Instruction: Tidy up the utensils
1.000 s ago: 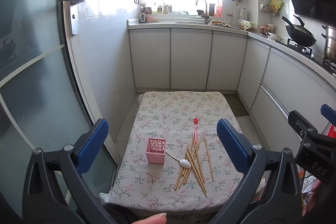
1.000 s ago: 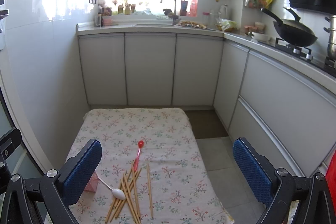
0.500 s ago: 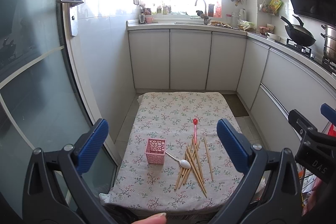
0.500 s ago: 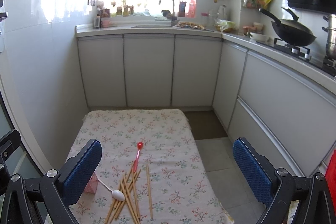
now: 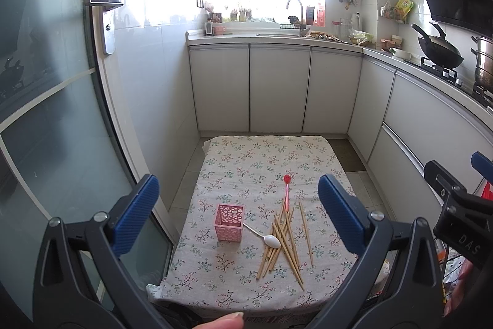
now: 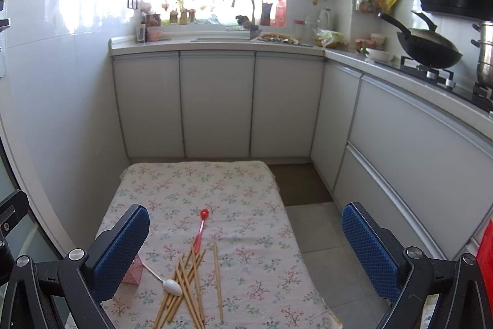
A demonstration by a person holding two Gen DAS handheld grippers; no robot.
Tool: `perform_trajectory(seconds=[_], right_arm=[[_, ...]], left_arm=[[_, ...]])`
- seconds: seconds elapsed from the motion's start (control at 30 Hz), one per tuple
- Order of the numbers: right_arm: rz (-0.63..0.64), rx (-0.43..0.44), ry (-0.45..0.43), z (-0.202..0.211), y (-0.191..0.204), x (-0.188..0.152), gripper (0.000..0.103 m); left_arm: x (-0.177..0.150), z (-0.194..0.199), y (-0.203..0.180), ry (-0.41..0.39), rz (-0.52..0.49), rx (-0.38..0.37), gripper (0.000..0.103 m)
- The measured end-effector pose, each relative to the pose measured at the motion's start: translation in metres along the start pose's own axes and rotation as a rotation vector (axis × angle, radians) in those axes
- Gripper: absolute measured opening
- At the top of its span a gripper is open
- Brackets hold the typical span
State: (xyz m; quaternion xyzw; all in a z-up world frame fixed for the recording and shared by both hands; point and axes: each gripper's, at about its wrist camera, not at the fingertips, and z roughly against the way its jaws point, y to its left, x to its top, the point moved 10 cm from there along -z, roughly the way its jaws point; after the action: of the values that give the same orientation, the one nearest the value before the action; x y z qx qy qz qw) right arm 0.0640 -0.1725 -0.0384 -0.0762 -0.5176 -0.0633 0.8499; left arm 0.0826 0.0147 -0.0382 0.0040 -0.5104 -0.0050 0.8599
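Little changes over the second — only the framing shifts. In the right wrist view the floral-clothed table point(image 6: 197, 193) and the scattered pile of wooden chopsticks point(image 6: 185, 282) sit a touch higher in frame than before, and the kitchen backdrop drifts slightly. In the left wrist view the background slides marginally left — the utensils lie unmoved.

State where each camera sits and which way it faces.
Left wrist: on the left claw, above the table's near end, facing the pink basket, chopsticks and sink wall; its open blue pads, a fingertip and the right claw show.
Right wrist: on the right claw, further right, same heading; open pads show.
Shared: chopsticks, white spoon, red spoon.
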Motion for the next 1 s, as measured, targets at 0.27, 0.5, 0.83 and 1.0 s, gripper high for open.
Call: perform_trajectory(seconds=[0.27,0.5,0.83,1.0], right_arm=[[-0.001,-0.001,-0.001,0.0006,-0.0018,-0.0002,0.103],[-0.002,-0.002,-0.003,0.0007,-0.0021,-0.0001,0.103],[-0.002,-0.001,-0.002,0.0006,-0.0014,-0.0001,0.103],[-0.002,-0.002,-0.002,0.0010,-0.0027,0.0001,0.103]], left_arm=[[0.0002,0.0006,0.0001,-0.001,-0.001,0.001,0.103],[-0.0001,0.0009,-0.0008,-0.002,0.000,0.002,0.103],[-0.0002,0.0008,-0.0009,-0.002,-0.001,0.002,0.103],[-0.0004,0.0011,-0.0014,-0.003,-0.001,0.003,0.103]])
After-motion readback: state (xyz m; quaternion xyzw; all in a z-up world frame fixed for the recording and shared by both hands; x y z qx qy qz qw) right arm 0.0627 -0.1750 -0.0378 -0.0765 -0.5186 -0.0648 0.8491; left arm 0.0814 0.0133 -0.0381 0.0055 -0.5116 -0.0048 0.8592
